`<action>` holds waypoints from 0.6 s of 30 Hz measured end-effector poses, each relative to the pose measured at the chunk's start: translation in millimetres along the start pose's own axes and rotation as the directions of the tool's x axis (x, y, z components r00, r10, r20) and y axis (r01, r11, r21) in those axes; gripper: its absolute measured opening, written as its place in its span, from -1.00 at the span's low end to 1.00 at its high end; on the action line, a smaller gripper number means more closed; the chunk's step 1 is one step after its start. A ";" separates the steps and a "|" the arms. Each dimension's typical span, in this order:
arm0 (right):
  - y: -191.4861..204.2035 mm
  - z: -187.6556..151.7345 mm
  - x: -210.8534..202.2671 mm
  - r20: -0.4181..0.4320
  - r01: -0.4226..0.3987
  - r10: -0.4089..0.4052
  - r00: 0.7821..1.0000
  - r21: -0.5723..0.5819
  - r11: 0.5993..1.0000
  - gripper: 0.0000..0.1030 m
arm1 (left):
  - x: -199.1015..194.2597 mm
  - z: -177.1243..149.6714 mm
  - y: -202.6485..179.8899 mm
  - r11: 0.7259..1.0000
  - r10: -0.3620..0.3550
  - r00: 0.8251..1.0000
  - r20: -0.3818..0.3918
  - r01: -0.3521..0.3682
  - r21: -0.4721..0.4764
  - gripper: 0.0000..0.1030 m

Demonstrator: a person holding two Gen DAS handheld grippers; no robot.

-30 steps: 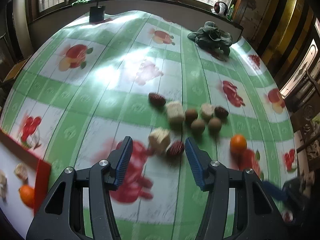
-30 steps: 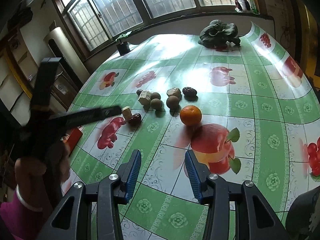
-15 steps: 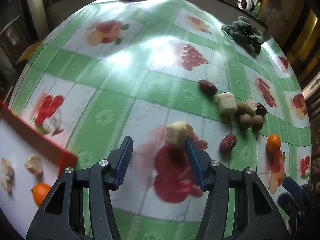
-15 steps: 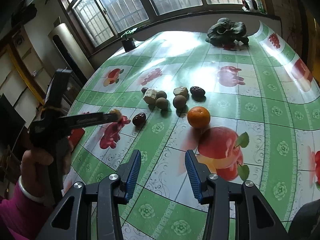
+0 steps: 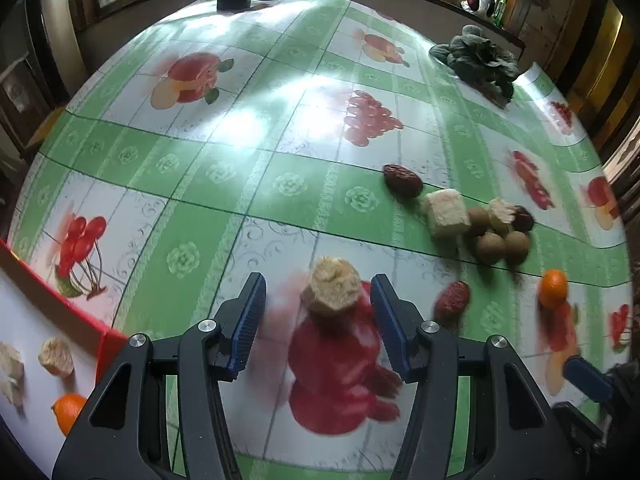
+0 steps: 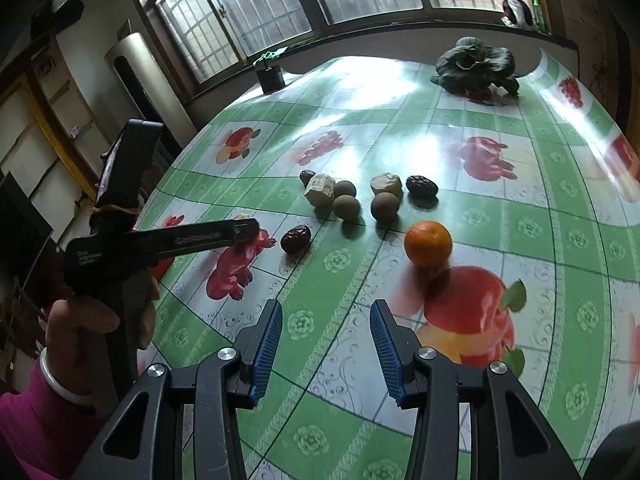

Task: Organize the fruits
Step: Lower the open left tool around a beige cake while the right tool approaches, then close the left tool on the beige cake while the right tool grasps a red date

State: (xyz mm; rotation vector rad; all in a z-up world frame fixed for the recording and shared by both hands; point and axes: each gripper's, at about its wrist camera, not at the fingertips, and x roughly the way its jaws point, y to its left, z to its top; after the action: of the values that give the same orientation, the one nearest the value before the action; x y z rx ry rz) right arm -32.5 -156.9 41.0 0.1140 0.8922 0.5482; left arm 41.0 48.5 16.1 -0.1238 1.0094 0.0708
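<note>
Our left gripper (image 5: pixel 316 300) stands with jaws apart, a beige chunk (image 5: pixel 331 286) between them, nearer the right pad (image 5: pixel 386 312); whether it touches we cannot tell; our right gripper (image 6: pixel 326 336) gapes, holding nothing

Pale chunk (image 5: pixel 331 285) now between left hand-held gripper (image 5: pixel 316 320) pads.

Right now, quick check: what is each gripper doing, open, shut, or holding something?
Left gripper: open, a pale fruit chunk sits between its fingers, not clamped.
Right gripper: open, empty, above the tablecloth.
</note>
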 end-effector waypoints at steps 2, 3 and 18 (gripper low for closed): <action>2.8 3.5 3.7 -0.002 -0.002 0.002 1.000 -0.017 1.000 -0.14 | 0.9 -0.8 -0.6 1.000 0.016 1.000 0.022 -0.016 0.017 -0.37; 4.4 5.2 5.5 -0.001 -0.003 0.003 1.000 -0.027 1.000 -0.14 | 0.6 -1.6 -0.3 0.999 0.025 0.999 0.027 -0.026 0.023 -0.43; 39.7 44.8 85.7 -0.035 0.012 -0.022 0.999 -0.251 0.968 -0.14 | -50.7 -25.8 26.1 0.999 -0.040 0.998 0.048 0.041 -0.022 -0.44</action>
State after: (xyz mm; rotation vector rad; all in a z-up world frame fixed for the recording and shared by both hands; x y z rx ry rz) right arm 28.5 -74.3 21.2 -0.1346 0.8522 0.6446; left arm -10.6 70.7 43.7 -0.1632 0.9589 0.0480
